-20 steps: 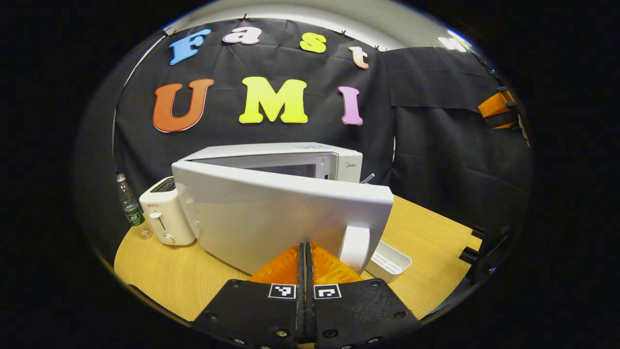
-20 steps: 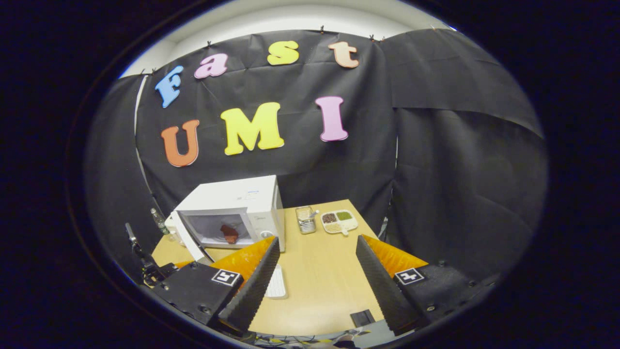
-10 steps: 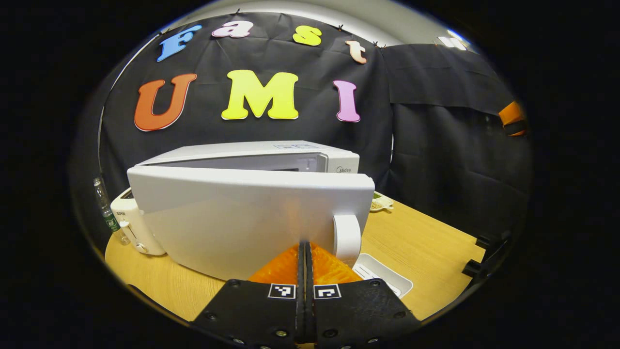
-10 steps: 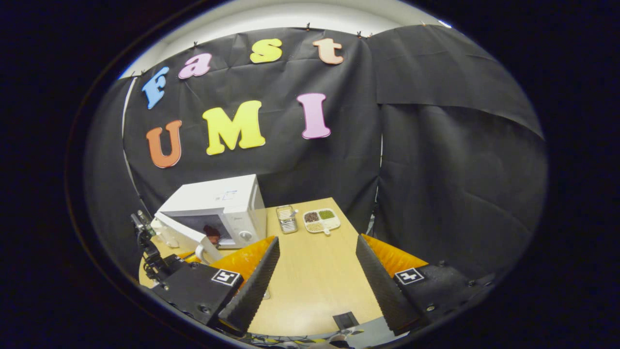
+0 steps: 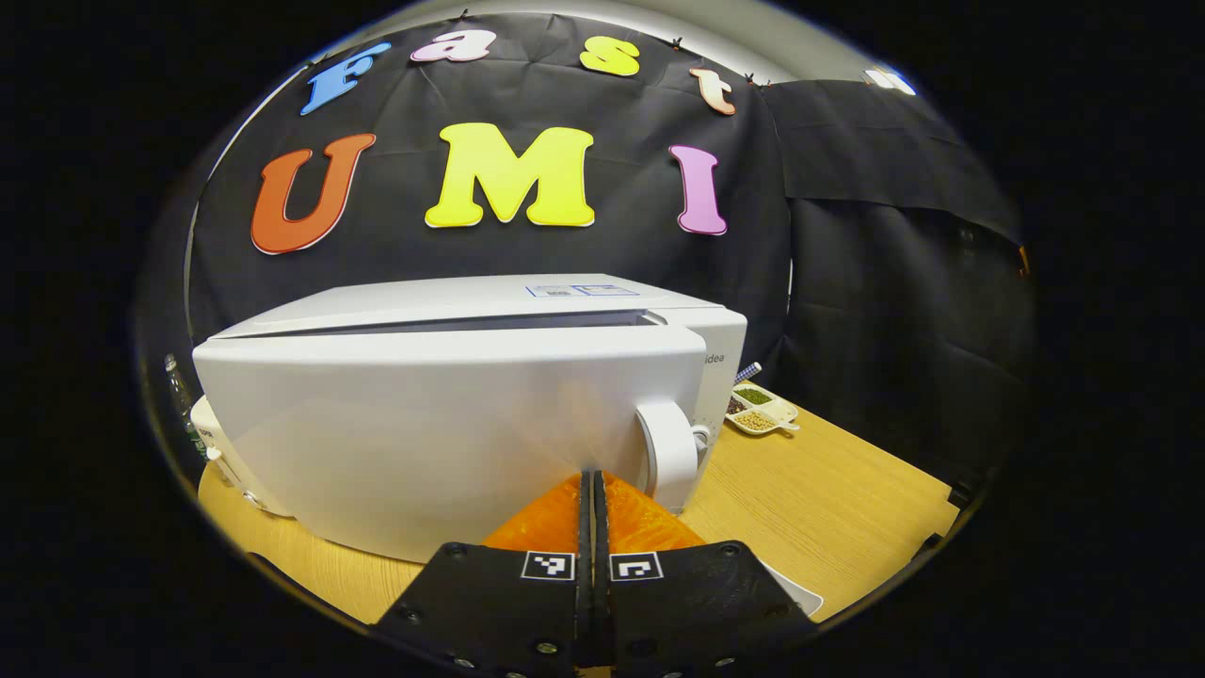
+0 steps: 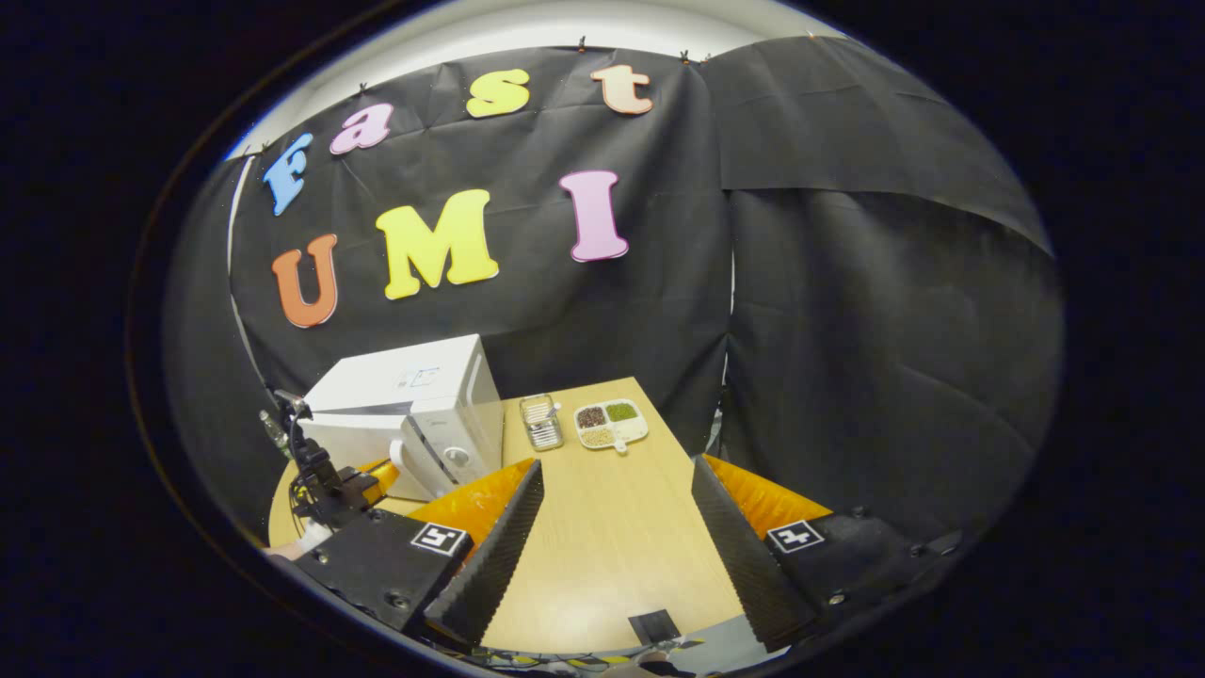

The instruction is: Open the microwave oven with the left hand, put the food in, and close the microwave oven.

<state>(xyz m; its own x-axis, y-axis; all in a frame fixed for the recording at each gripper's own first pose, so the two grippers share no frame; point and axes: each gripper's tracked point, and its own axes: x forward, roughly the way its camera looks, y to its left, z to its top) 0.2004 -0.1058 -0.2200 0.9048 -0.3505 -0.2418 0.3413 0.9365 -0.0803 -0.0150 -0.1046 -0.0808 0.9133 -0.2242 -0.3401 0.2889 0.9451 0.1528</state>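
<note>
The microwave (image 5: 471, 311) stands at the back left of the table (image 5: 828, 499), and its door (image 5: 424, 424) is swung almost home: in the left gripper view a thin dark slit runs between the door's top edge and the body, so it does not look latched yet. The food cannot be seen now, since the door covers the cavity; I judge it is inside, as the door is being shut. The left gripper (image 5: 593, 480) is clenched, its 2 fingers pressed together with nothing between them, and their tips meet the door's face just beside the handle (image 5: 664, 452), pushing rather than gripping. In the right gripper view that same gripper (image 6: 362, 480) sits against the door front. The right gripper (image 6: 612, 537) hangs well back over the bare table, jaws spread wide and empty. Past the microwave lie a small metal rack (image 6: 541, 421) and a 3-part dish (image 6: 612, 424) of grains. So opening and loading seem done; what is left, by my reading, is the final press until the door clicks shut.
</note>
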